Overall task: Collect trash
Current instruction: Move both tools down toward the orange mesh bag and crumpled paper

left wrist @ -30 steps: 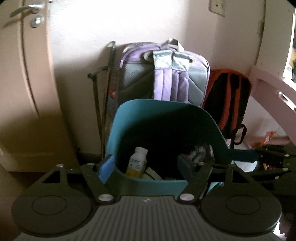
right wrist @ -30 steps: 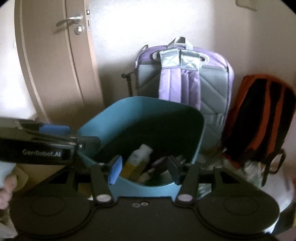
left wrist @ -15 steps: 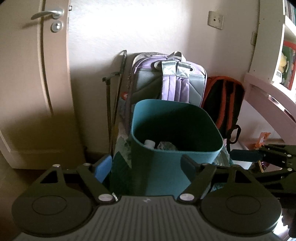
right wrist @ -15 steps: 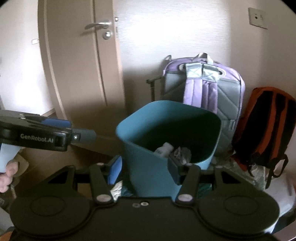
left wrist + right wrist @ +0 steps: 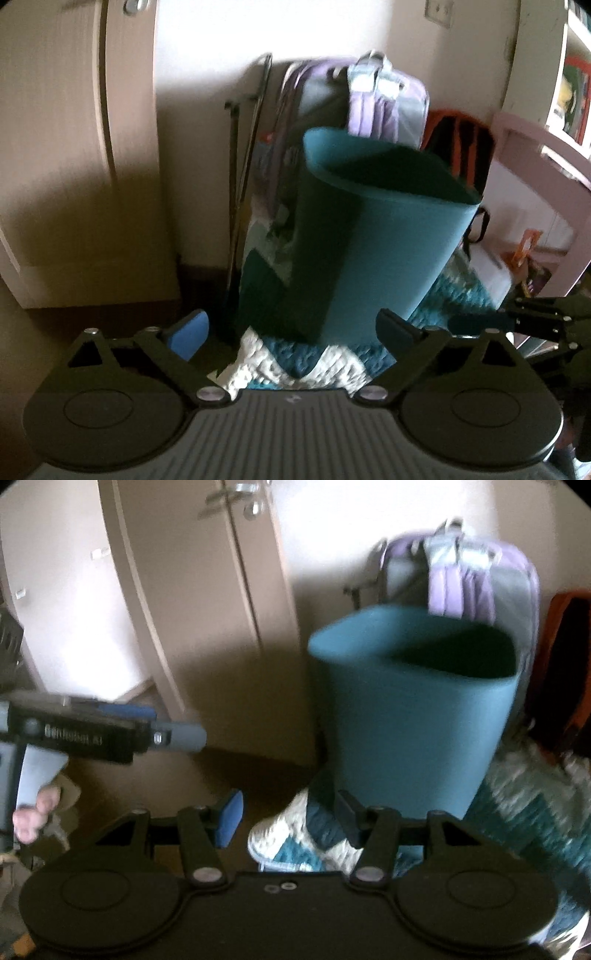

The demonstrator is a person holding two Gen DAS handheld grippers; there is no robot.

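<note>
A teal trash bin stands upright on a teal and white rug by the wall; it also shows in the right wrist view. Its contents are hidden from this low angle. My left gripper is open and empty, low in front of the bin. My right gripper is open and empty, just left of the bin's base. The left gripper also shows from the side in the right wrist view, and the right gripper at the right edge of the left wrist view.
A purple backpack and an orange and black backpack lean on the wall behind the bin. A beige door is to the left. A pink shelf unit stands right, with papers on the floor.
Both grippers have pulled back and dropped low, away from the bin's opening. The bottle and trash inside the bin are no longer visible. Both views are blurred by motion.
</note>
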